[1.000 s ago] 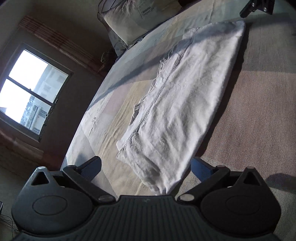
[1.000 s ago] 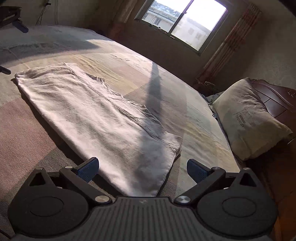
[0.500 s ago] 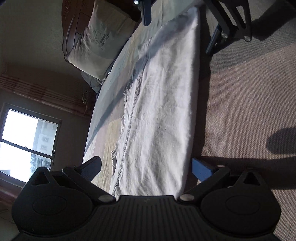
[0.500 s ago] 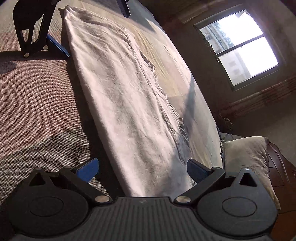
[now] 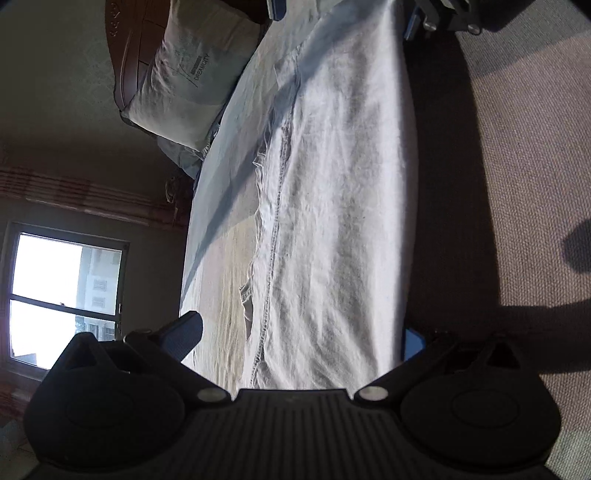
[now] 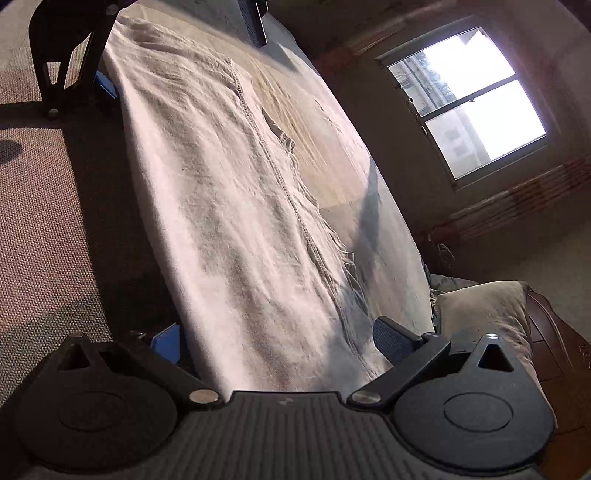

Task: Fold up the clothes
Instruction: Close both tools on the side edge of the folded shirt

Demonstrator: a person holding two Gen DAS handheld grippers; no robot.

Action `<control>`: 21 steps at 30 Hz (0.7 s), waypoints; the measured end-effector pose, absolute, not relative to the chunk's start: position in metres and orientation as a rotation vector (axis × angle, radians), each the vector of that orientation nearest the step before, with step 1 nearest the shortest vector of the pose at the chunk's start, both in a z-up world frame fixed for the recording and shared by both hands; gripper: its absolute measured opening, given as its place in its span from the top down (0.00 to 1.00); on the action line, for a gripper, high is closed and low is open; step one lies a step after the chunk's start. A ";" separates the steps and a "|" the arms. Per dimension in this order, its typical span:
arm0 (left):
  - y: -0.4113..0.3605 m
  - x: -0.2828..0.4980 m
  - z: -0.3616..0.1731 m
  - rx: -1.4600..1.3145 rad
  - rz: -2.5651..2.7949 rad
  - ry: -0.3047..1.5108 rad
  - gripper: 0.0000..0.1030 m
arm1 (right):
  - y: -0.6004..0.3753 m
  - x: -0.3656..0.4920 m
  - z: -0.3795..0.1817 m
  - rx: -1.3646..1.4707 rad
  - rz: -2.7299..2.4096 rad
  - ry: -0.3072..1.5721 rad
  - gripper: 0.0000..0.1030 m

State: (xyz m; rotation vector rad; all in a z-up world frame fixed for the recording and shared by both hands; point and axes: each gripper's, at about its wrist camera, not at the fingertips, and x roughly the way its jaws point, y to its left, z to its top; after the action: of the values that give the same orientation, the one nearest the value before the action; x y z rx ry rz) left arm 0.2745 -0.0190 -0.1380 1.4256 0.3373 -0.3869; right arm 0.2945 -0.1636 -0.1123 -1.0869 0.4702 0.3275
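Observation:
A long white garment [image 5: 332,221], folded lengthwise into a narrow strip, lies flat on the bed. In the left wrist view my left gripper [image 5: 299,338] is open, low over one end, with the strip's width between its two blue-padded fingers. My right gripper [image 5: 343,14] straddles the far end at the top of that view. The right wrist view mirrors this: the right gripper [image 6: 280,339] stands open around the near end of the garment [image 6: 229,203], and the left gripper [image 6: 181,55] spans the far end. The very ends of the cloth are hidden under the gripper bodies.
A brown textured bedcover [image 5: 517,184] stretches along one side of the strip, pale striped cover [image 6: 332,147] along the other. A pillow [image 5: 184,74] leans on the dark wooden headboard [image 5: 122,66]. A bright window [image 6: 461,99] is in the wall beyond the bed.
Both grippers have swung down and in to the two ends of the garment, so each now straddles an end. They stay open, and the cloth has not moved.

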 end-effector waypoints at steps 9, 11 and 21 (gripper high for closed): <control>-0.017 0.285 -0.143 1.469 -0.284 0.361 0.01 | -0.212 0.308 -0.119 -1.105 0.178 0.536 0.00; -0.029 0.287 -0.143 1.472 -0.303 0.351 0.01 | -0.199 0.306 -0.122 -1.140 0.192 0.499 0.00; -0.034 0.299 -0.149 1.500 -0.295 0.343 0.00 | -0.178 0.315 -0.124 -1.110 0.229 0.440 0.00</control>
State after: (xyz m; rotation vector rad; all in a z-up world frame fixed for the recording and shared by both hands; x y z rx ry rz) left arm 0.2992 -0.0337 -0.1493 1.4997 0.3432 -0.2947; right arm 0.3154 -0.1781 -0.1239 -1.1102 0.4403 0.2291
